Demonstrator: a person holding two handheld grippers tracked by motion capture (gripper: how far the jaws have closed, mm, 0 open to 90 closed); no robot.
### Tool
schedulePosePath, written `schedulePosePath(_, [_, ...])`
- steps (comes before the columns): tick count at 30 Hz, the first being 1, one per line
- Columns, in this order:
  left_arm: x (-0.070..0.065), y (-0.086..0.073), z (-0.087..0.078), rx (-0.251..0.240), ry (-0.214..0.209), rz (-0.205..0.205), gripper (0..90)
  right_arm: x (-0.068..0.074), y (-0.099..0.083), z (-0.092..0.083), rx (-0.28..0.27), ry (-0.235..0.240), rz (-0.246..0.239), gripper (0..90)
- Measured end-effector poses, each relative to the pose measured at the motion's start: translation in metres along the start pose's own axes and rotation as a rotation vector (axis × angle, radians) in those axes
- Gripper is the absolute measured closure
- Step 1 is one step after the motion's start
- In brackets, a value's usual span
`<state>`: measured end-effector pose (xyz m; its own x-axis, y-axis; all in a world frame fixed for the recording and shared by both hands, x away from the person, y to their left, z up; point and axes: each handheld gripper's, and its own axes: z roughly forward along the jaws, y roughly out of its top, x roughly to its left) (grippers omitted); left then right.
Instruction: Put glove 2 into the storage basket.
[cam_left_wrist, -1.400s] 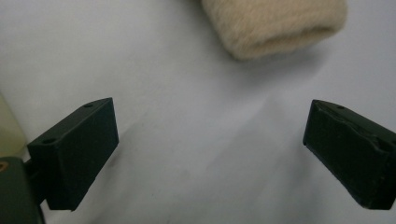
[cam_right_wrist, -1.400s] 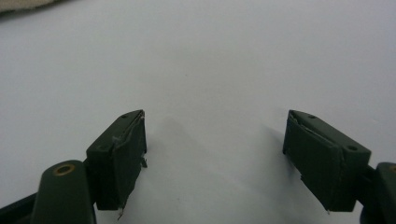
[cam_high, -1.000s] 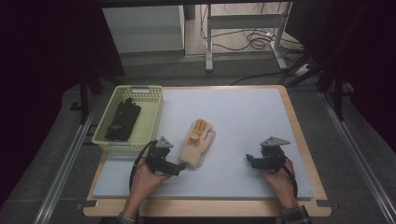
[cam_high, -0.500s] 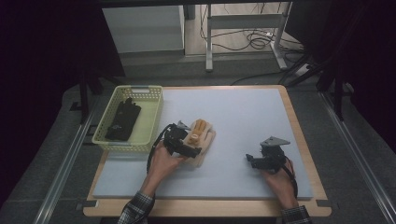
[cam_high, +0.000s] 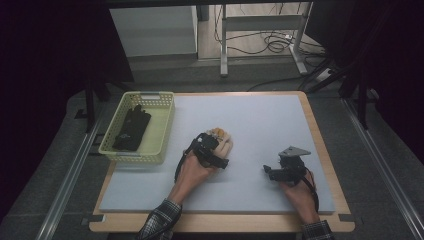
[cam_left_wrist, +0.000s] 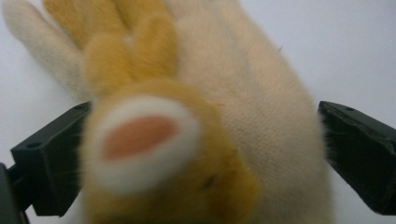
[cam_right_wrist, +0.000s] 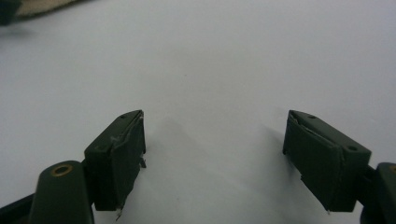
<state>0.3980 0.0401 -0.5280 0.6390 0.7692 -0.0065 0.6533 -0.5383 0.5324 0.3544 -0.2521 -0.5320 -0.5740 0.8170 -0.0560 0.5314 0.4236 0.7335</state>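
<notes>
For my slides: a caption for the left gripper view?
Left gripper open astride a fuzzy tan glove on the white mat.

Your left gripper (cam_high: 216, 150) and right gripper (cam_high: 278, 172) are black, with blocky rectangular jaws bearing small screw holes. The right carries a grey three-cornered plate. Your cuffs are dark plaid, and black cables trail back.

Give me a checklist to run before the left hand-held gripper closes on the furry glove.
1. Furry glove between the left hand-held gripper jaws: ok, one jaw on each side.
2. Jaws open wide enough: ok, both stand clear at the glove's sides.
3. Glove flat on the white mat: ok.
4. Yellow basket has room beside the black glove: ok.
5. Right hand-held gripper out of the way: ok, open, apart on the mat.
6. Depth of the jaws around the glove: cannot tell.
</notes>
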Motion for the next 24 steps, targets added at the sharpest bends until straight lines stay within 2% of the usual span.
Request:
schedulePosePath(2, [0.002,0.000,-0.001,-0.013,-0.005,-0.022,2.2,0.000,0.000,0.000,0.000,0.000,-0.001,20.8])
schedulePosePath(5, [0.007,0.000,-0.005,-0.024,-0.018,-0.015,24.2,0.000,0.000,0.000,0.000,-0.001,-0.001,20.8])
schedulePosePath(6, [0.011,0.000,-0.007,-0.028,-0.024,-0.024,30.1,0.000,0.000,0.000,0.000,-0.001,-0.001,20.8])
schedulePosePath(8, [0.012,0.000,-0.009,-0.026,-0.028,-0.019,39.4,0.000,0.000,0.000,0.000,-0.001,-0.002,20.8])
schedulePosePath(11, [0.012,0.000,-0.010,-0.024,-0.031,-0.012,48.7,0.000,0.000,0.000,0.000,0.000,-0.001,20.8])
schedulePosePath(13, [0.011,0.002,-0.013,-0.017,-0.027,0.005,52.1,0.000,0.000,0.000,0.000,-0.001,-0.002,20.8])
schedulePosePath(17, [0.014,0.004,-0.020,-0.022,-0.044,0.001,53.1,0.000,0.000,0.000,0.000,-0.001,-0.001,20.8])
schedulePosePath(20, [0.022,0.008,-0.034,-0.040,-0.028,-0.009,52.9,0.000,0.000,0.000,0.001,-0.001,-0.001,20.8])
schedulePosePath(21, [0.022,0.008,-0.034,-0.040,-0.028,-0.009,52.8,0.000,0.000,0.000,0.001,-0.001,-0.001,20.8])
schedulePosePath(22, [0.028,0.012,-0.043,-0.047,-0.018,-0.013,52.7,0.000,0.000,0.000,0.000,-0.001,-0.001,20.8])
schedulePosePath(23, [0.028,0.012,-0.043,-0.047,-0.018,-0.013,52.6,0.000,0.000,0.000,0.000,-0.001,-0.001,20.8])
schedulePosePath(24, [0.035,0.015,-0.054,-0.055,-0.011,-0.025,52.6,0.000,0.000,0.000,0.000,0.000,0.000,20.8])
